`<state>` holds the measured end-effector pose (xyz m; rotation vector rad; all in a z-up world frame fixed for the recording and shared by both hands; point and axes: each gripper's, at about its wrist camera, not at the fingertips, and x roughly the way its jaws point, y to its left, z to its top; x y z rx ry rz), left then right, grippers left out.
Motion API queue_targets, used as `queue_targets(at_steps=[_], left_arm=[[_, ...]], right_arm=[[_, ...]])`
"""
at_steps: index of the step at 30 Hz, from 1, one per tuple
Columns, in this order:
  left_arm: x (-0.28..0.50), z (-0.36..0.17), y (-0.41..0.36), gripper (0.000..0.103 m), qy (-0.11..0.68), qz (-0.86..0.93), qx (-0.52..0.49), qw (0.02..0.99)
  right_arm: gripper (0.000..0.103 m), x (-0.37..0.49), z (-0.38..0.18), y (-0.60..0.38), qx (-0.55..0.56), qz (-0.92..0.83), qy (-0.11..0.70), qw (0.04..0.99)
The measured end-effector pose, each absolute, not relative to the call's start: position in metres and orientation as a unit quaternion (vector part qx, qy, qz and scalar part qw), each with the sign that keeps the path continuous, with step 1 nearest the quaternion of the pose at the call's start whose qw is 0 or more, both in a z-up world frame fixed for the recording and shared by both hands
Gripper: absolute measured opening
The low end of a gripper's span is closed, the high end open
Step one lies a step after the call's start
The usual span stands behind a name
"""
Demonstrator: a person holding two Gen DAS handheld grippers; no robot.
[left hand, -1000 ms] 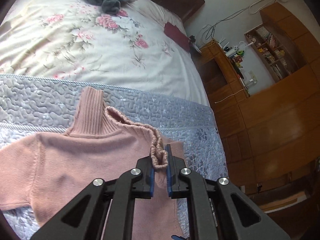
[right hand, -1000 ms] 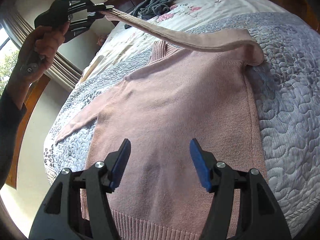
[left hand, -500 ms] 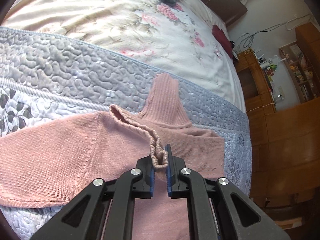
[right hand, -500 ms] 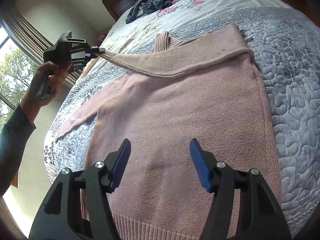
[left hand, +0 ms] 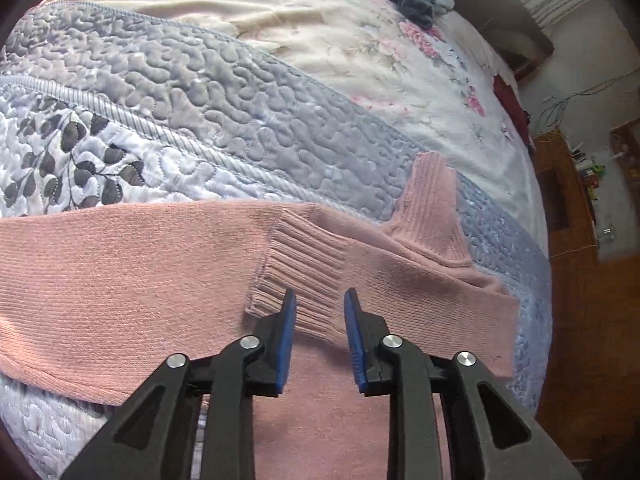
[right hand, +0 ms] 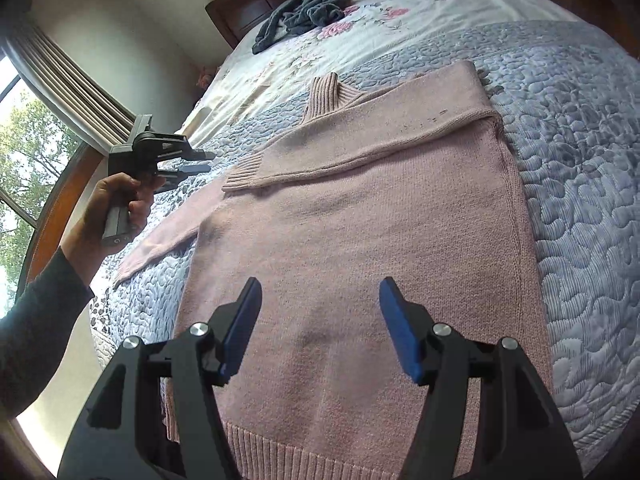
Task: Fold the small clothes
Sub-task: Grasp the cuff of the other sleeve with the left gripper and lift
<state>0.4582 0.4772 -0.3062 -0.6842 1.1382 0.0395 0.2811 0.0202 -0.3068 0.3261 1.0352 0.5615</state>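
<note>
**Pink knit sweater flat on quilt, one sleeve folded across the chest**

We record a pink sweater [right hand: 360, 240] of fine knit lying flat on the quilted bedspread [right hand: 580, 160], ribbed hem nearest the right wrist camera and ribbed turtleneck collar [right hand: 324, 92] pointing to the far side. One sleeve is folded across the chest as a straight band, ending in a ribbed cuff [left hand: 300, 272] at the left side of the body. The other sleeve [right hand: 160, 240] stretches out to the left over the quilt.

The left gripper [left hand: 320, 300] hangs just above the cuff, its blue-padded jaws parted by a narrow gap and holding nothing. In the right wrist view we see the same gripper [right hand: 200, 162] to the left of the sweater, held by a hand [right hand: 116, 204] with a dark sleeve [right hand: 36, 320] behind it.

The right gripper [right hand: 320, 328] sits over the near part of the body panel, jaws spread wide and empty.

The bedspread is grey-blue with a pebbled stitch pattern and a corded border; farther away lies a floral sheet [left hand: 360, 60], smooth, cream with pink roses. A crumpled grey garment [right hand: 304, 12] rests near the dark wooden headboard [right hand: 240, 12]. Wooden cabinets [left hand: 580, 280] stand at the right.
</note>
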Motion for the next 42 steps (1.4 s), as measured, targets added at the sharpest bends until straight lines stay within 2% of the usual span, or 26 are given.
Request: queue_targets(at_steps=[3,8,10,12,13,17,19,22,26,30,34,42], left_arm=[[0.466,-0.317,0.456,0.036,0.529,-0.041,-0.335,0.778],[0.474,-0.372,0.461,0.035,0.572,0.012,-0.341,0.746],[0.463,-0.381,0.473,0.026,0.568,0.016,-0.364,0.738],[0.448,-0.376,0.489,0.028,0.554,0.018,-0.389,0.736],[0.438,-0.370,0.499,0.035,0.545,0.023,-0.395,0.739],[0.381,-0.336,0.555,0.047,0.482,0.027,-0.440,0.757],[0.340,-0.316,0.590,0.062,0.443,0.043,-0.457,0.770],[0.269,-0.292,0.652,0.071,0.385,0.097,-0.479,0.783],[0.179,-0.276,0.731,0.071,0.337,0.203,-0.485,0.781],[0.117,-0.285,0.797,0.071,0.300,0.280,-0.513,0.754],[0.103,-0.310,0.835,0.071,0.287,0.297,-0.553,0.724],[0.106,-0.340,0.852,0.070,0.290,0.316,-0.573,0.698]], right_arm=[[0.063,0.279,-0.311,0.024,0.152,0.264,0.492,0.816],[0.063,0.274,-0.312,0.032,0.143,0.267,0.500,0.812],[0.063,0.273,-0.309,0.033,0.140,0.267,0.501,0.811],[0.063,0.271,-0.304,0.034,0.132,0.269,0.498,0.813],[0.063,0.270,-0.301,0.034,0.130,0.270,0.498,0.814],[0.063,0.264,-0.290,0.043,0.122,0.279,0.495,0.814],[0.063,0.260,-0.282,0.052,0.115,0.288,0.490,0.815],[0.065,0.253,-0.274,0.068,0.110,0.303,0.483,0.814],[0.065,0.247,-0.270,0.092,0.106,0.323,0.486,0.805],[0.065,0.241,-0.268,0.117,0.097,0.342,0.487,0.798],[0.065,0.235,-0.268,0.132,0.098,0.347,0.492,0.792],[0.065,0.237,-0.268,0.140,0.088,0.343,0.499,0.791]])
